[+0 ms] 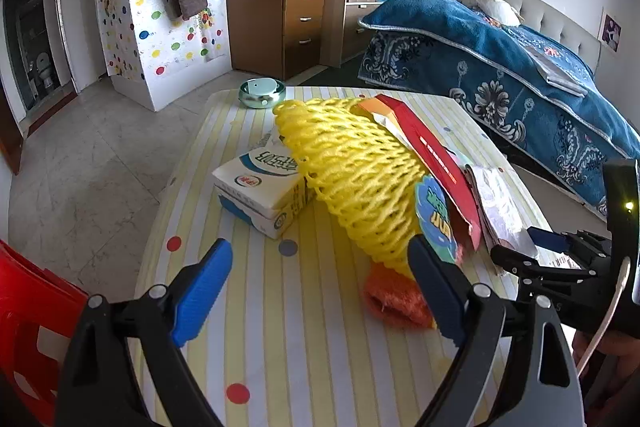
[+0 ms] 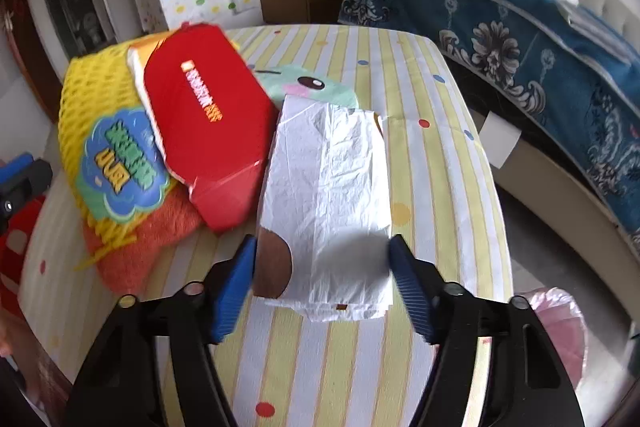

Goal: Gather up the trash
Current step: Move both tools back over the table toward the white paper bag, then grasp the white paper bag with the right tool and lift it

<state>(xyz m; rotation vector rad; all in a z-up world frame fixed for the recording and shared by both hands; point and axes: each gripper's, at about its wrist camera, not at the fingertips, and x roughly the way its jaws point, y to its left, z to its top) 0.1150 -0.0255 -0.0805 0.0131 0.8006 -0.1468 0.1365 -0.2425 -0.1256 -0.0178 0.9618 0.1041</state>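
Observation:
Trash lies heaped on a striped yellow table (image 1: 304, 327). A yellow foam net (image 1: 352, 163) with a blue-green sticker (image 2: 120, 167) leans over an orange net (image 1: 394, 297). A red carton (image 2: 208, 115) rests on it. A white and blue box (image 1: 260, 189) lies to its left. A crumpled white paper bag (image 2: 332, 195) lies flat. My left gripper (image 1: 320, 279) is open, its right finger at the yellow net's lower edge. My right gripper (image 2: 322, 269) is open, with its fingers either side of the white bag's near end; it also shows in the left wrist view (image 1: 532, 247).
A teal metal bowl (image 1: 262, 93) stands at the table's far edge. A bed with a blue blanket (image 1: 500, 67) runs along the right. A red plastic stool (image 1: 28, 327) stands at the left. A pink bag (image 2: 560, 327) sits on the floor at the right.

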